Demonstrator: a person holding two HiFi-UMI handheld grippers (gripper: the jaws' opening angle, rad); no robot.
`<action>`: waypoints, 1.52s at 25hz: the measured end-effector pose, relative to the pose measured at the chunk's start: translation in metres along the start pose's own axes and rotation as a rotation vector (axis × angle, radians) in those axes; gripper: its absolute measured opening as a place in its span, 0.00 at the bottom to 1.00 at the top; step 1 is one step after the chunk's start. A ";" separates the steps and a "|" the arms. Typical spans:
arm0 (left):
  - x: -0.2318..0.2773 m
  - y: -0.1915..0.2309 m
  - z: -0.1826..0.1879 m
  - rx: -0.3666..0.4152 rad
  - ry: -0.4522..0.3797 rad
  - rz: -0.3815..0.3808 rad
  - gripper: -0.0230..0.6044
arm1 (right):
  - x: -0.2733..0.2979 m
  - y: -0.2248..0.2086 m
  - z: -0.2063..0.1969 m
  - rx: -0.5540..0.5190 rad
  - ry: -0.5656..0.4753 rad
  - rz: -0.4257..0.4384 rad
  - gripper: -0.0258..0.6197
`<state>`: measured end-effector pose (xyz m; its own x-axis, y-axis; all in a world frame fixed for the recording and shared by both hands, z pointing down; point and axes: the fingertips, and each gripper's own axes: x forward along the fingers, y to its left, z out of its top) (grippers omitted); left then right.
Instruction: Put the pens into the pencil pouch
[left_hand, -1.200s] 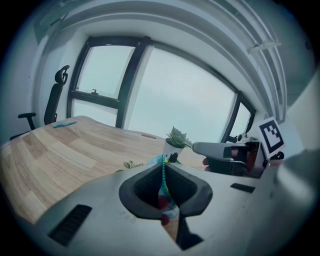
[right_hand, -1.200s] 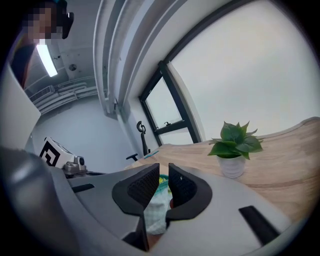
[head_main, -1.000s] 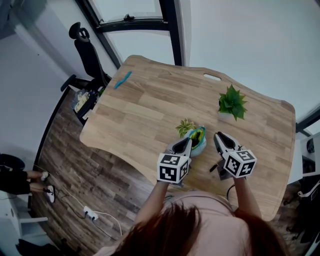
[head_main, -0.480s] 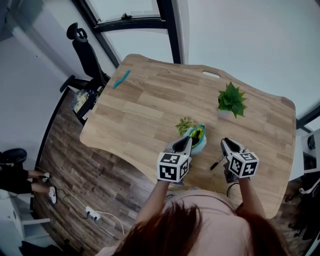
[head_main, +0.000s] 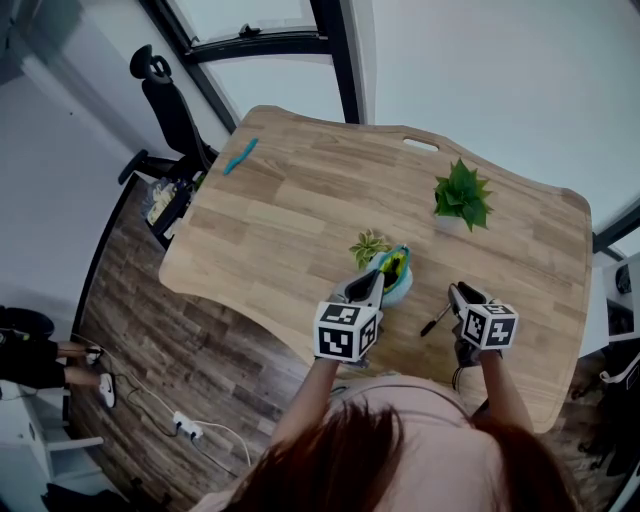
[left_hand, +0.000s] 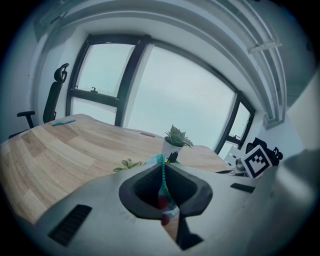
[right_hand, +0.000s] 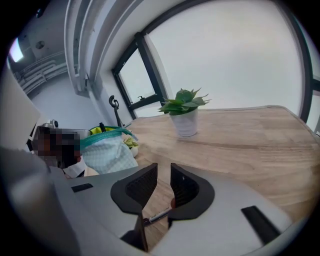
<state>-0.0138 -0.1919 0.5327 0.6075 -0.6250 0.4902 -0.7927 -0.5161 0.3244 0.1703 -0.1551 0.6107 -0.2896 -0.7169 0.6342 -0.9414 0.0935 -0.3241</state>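
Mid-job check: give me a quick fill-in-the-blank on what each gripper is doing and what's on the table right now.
1. The left gripper is shut on the edge of the ____.
2. The right gripper, open, hangs over a ____ lying on the table.
3. Beyond it, a white pot holds a green ____.
Missing words: pouch; pen; plant. The right jaws have just been opening; the pen shows below their gap, ungripped.

Before me, the table (head_main: 300, 220) is pale wood with a plank grain. At its near edge my pencil pouch (head_main: 400, 290) is pale blue in a fine check, with a teal zip and yellow-green inside. The pen (head_main: 435, 322) beside it is dark. Toward the table's far right, a plant (head_main: 462, 195) has green leaves above a white pot. A teal strip (head_main: 243, 157) lies at the table's far left corner.
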 end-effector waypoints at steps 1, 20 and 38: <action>0.000 0.000 0.000 0.000 0.001 -0.001 0.06 | 0.000 -0.003 -0.002 0.009 0.008 -0.009 0.15; 0.002 0.001 -0.004 -0.007 0.013 0.001 0.06 | 0.010 -0.031 -0.050 0.205 0.170 -0.115 0.24; 0.007 0.003 -0.006 -0.015 0.025 -0.004 0.06 | 0.021 -0.035 -0.069 0.222 0.305 -0.209 0.21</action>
<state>-0.0125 -0.1941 0.5417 0.6096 -0.6080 0.5086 -0.7909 -0.5098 0.3386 0.1852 -0.1260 0.6842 -0.1661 -0.4647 0.8698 -0.9347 -0.2068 -0.2890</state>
